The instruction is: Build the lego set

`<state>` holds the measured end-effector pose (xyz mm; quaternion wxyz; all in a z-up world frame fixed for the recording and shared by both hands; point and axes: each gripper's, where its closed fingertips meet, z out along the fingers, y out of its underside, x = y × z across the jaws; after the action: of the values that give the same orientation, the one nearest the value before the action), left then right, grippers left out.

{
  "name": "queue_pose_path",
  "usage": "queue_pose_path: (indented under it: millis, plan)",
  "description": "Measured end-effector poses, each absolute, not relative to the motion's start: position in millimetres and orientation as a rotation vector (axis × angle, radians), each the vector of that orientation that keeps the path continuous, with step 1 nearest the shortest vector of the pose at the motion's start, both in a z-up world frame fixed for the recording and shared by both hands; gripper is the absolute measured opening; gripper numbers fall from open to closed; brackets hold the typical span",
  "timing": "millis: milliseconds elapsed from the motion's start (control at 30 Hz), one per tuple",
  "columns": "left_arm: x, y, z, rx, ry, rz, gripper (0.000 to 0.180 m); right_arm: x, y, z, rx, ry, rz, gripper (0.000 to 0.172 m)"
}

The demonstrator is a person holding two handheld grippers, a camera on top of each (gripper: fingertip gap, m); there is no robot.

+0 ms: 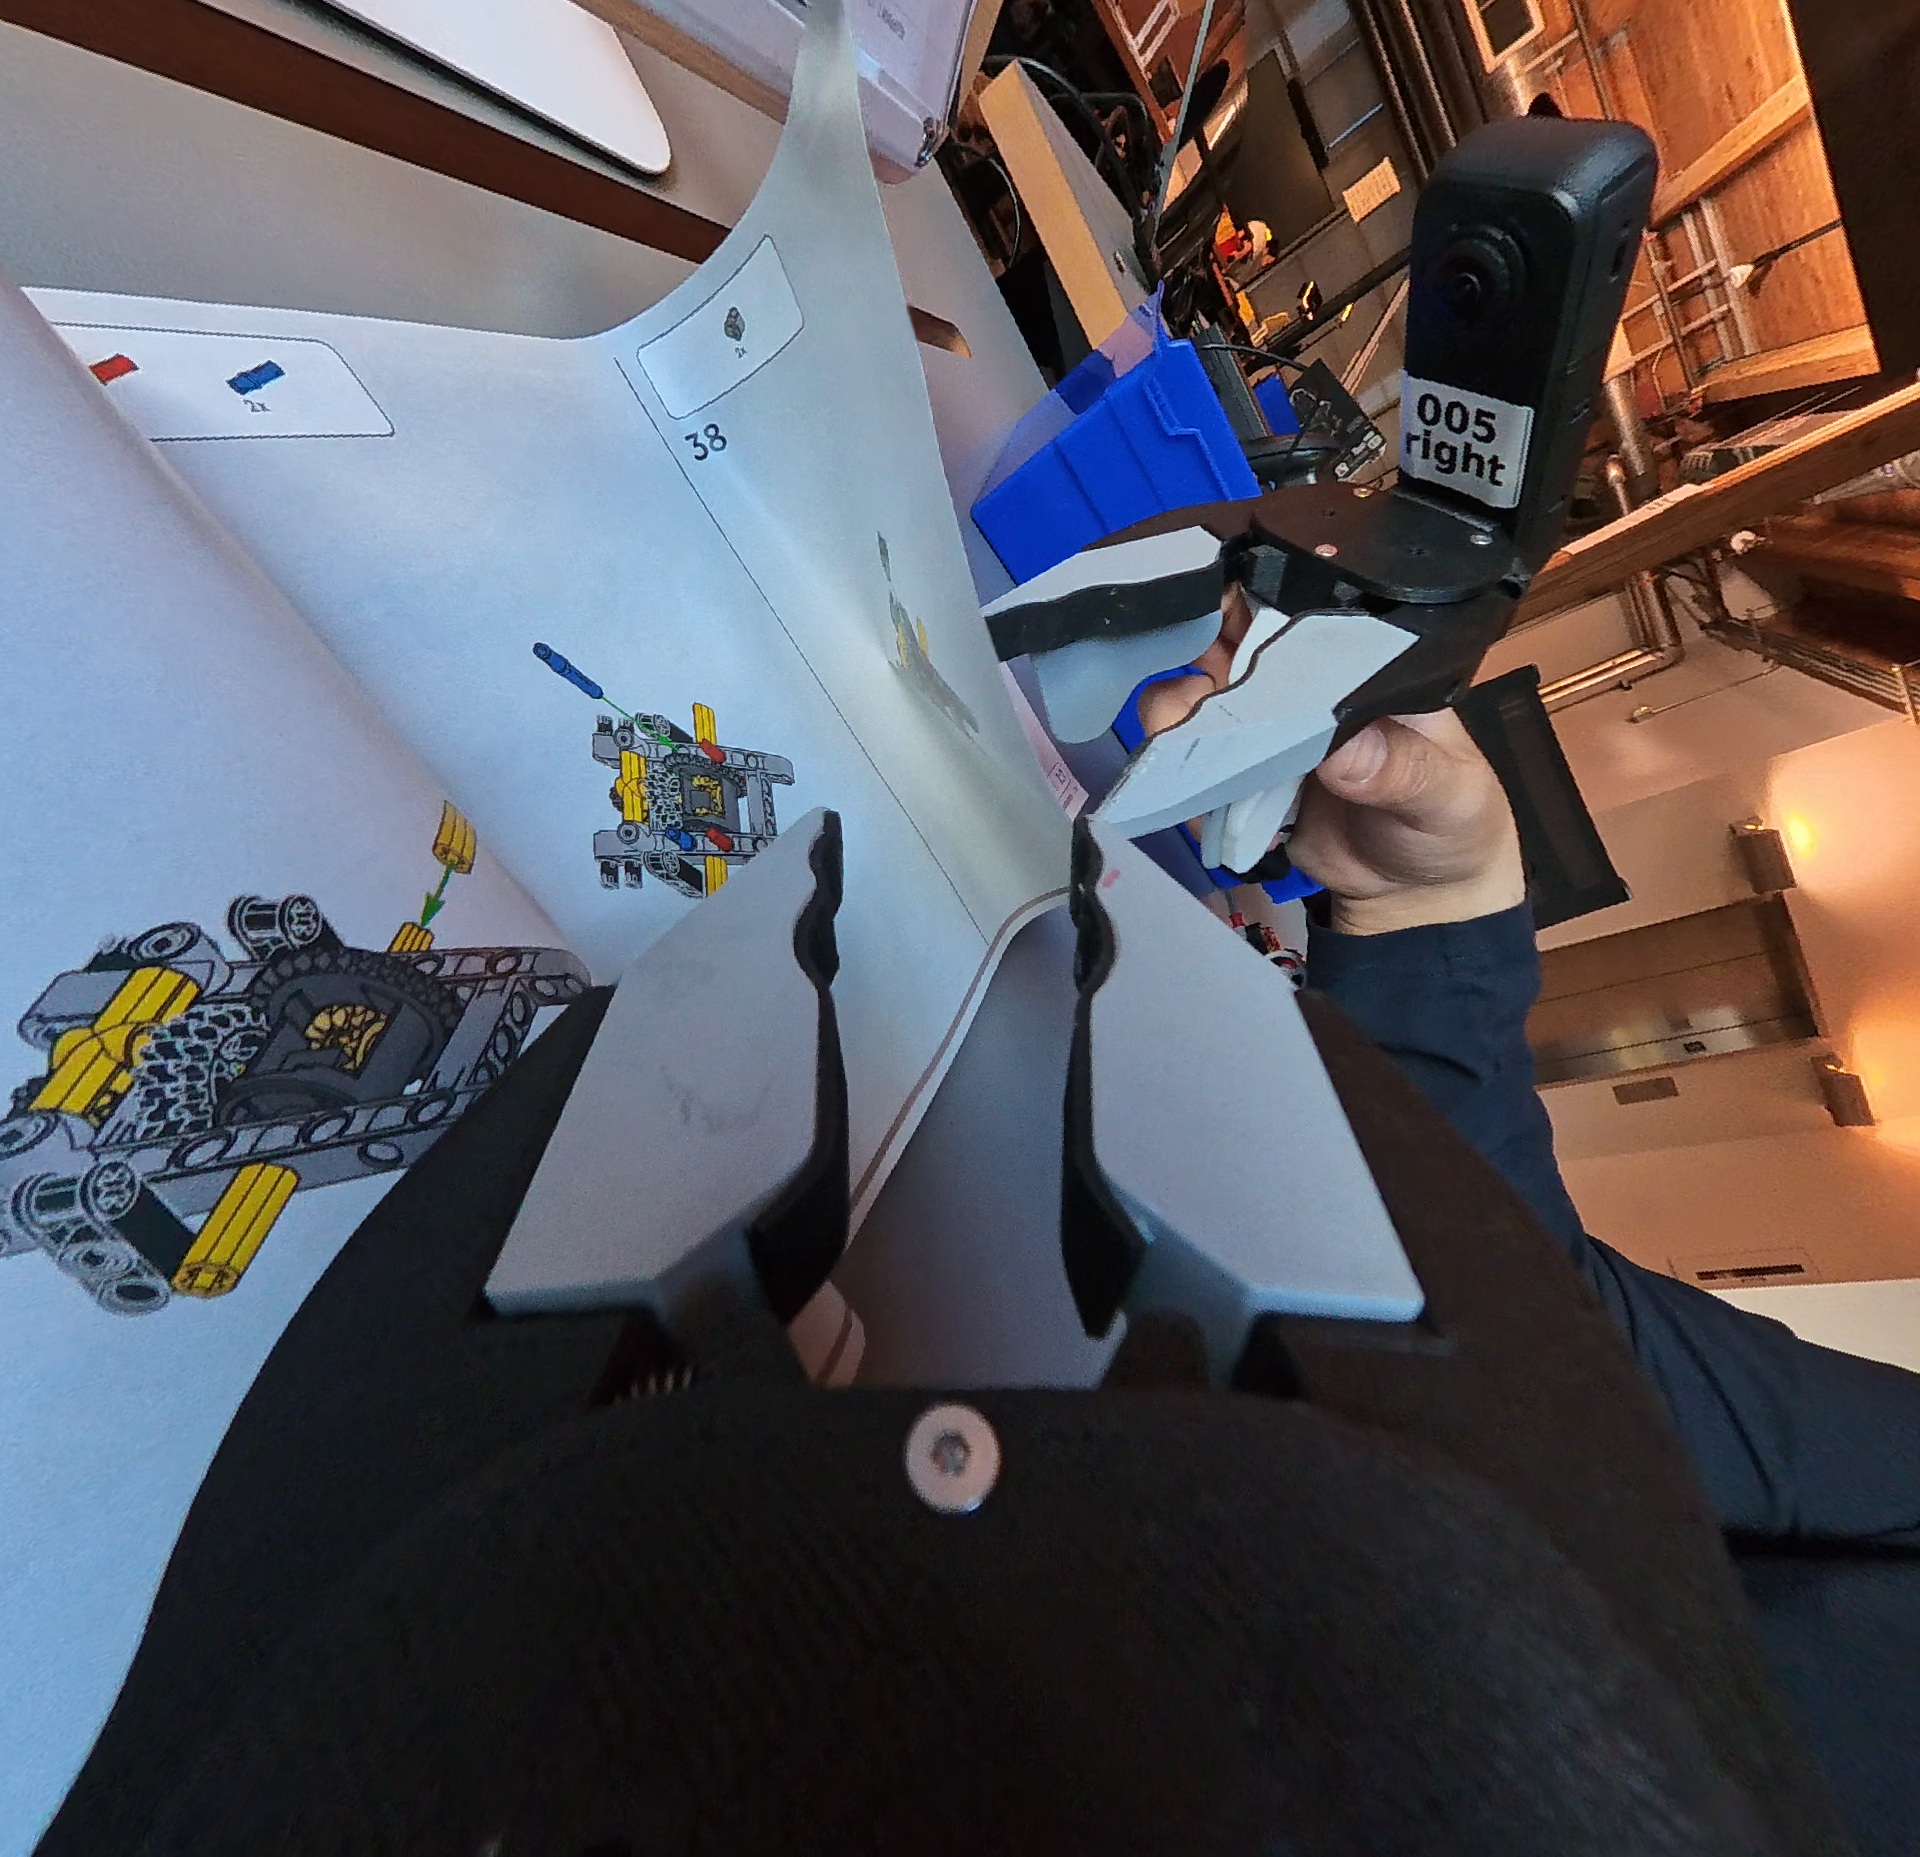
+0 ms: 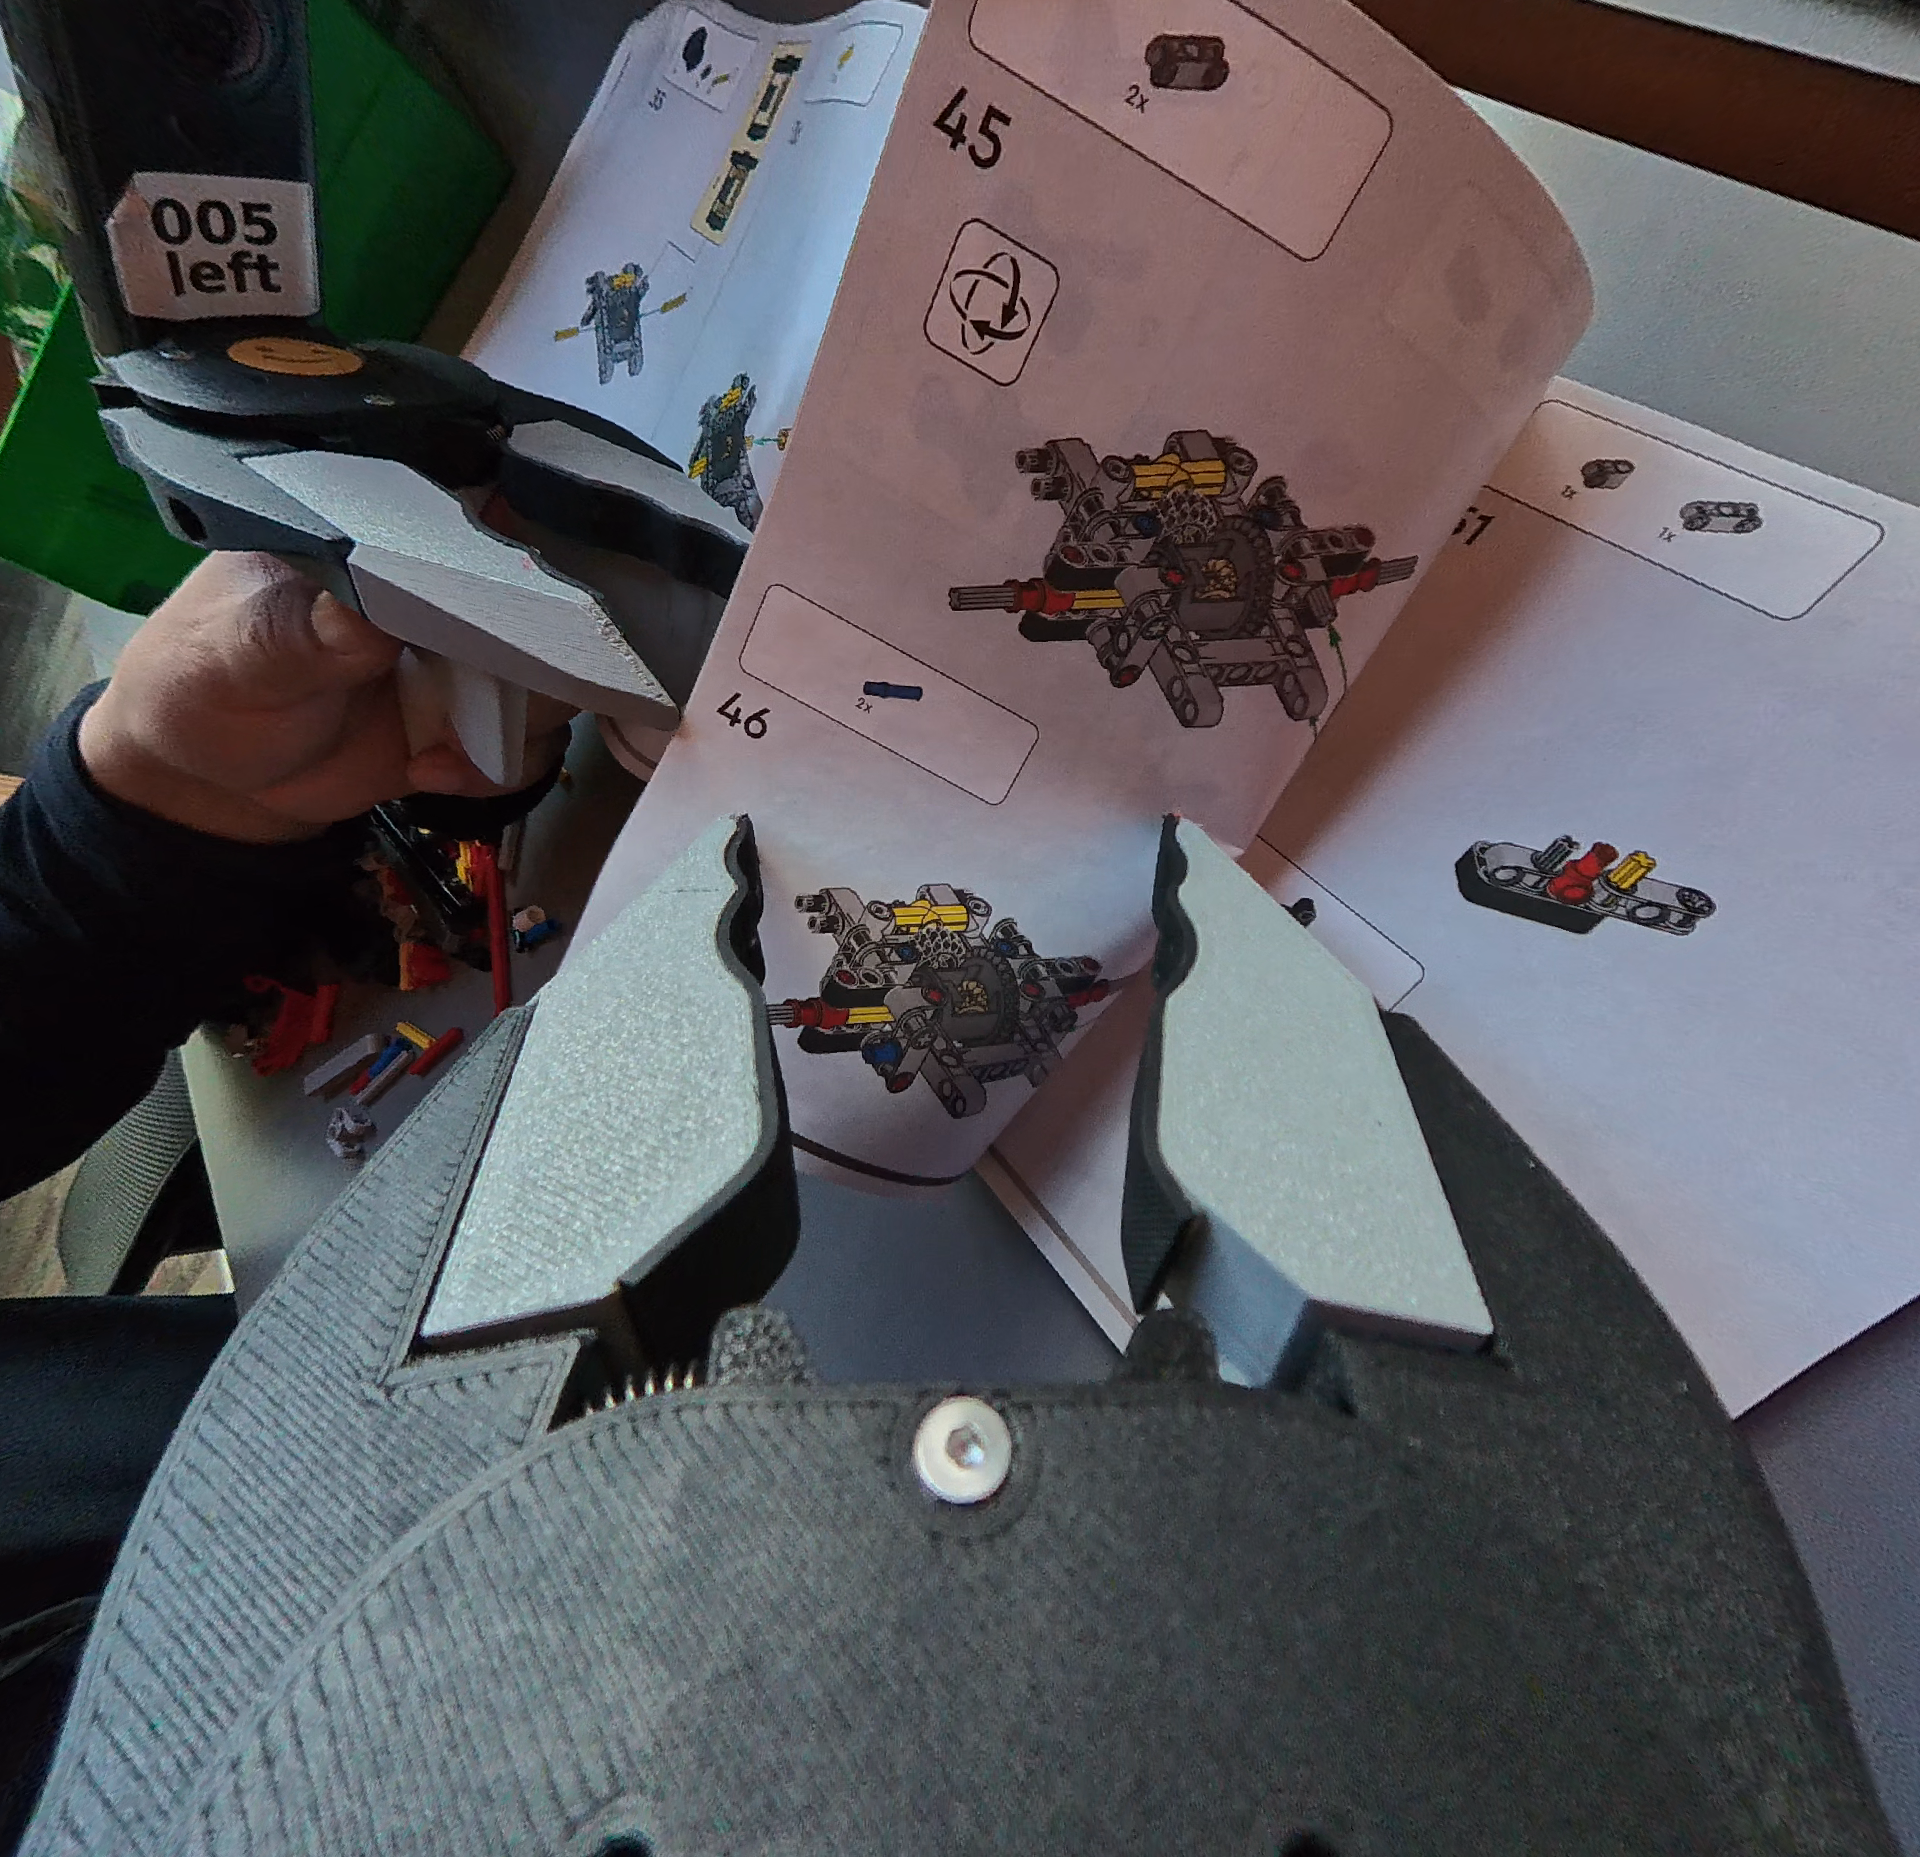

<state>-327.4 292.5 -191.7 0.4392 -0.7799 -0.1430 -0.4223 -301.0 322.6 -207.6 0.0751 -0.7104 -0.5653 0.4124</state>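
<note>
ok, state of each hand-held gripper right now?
Left hand-held gripper: open, nothing held; one fingertip touches the raised booklet page.
Right hand-held gripper: open wide, nothing held, beside that page.

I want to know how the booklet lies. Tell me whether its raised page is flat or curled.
Curled. The raised page stands up off the open booklet in a bend, lower corner lifted clear of the spread beneath; other pages lie flat.
</note>
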Motion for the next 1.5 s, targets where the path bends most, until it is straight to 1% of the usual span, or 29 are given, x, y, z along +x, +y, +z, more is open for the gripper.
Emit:
queue_pose_path:
  millis: [267, 433, 700, 900, 933, 1233, 1500]
  plan:
    - [-327.9, 292.3, -192.1, -1.935, -0.357, -1.055, 0.041, -299.4, 322.7, -207.5, -2.134, -1.702, 1.235, 0.074]
    - [-330.2, 292.7, -191.7, -1.924, -0.352, -1.026, 0.028, -299.0, 321.6, -208.6, -2.136, -1.713, 1.230, 0.074]
    - [-327.5, 294.0, -198.6, -1.977, -0.319, -0.953, 0.026, -298.5, 318.5, -212.3, -2.144, -1.739, 1.218, 0.073]
    - [-327.4, 294.1, -209.4, -2.049, -0.268, -0.847, 0.003, -298.3, 316.8, -212.1, -2.142, -1.748, 1.223, 0.073]
    - [-326.9, 294.4, -209.7, -2.053, -0.262, -0.842, 0.001, -298.0, 317.0, -212.3, -2.142, -1.749, 1.222, 0.073]
    - [-323.3, 295.4, -208.7, -2.041, -0.238, -0.871, 0.000, -295.5, 317.6, -211.6, -2.144, -1.760, 1.200, 0.073]
    - [-325.4, 293.2, -198.8, -2.023, -0.213, -0.880, 0.000, -288.2, 323.7, -194.4, -2.109, -1.736, 1.172, 0.073]
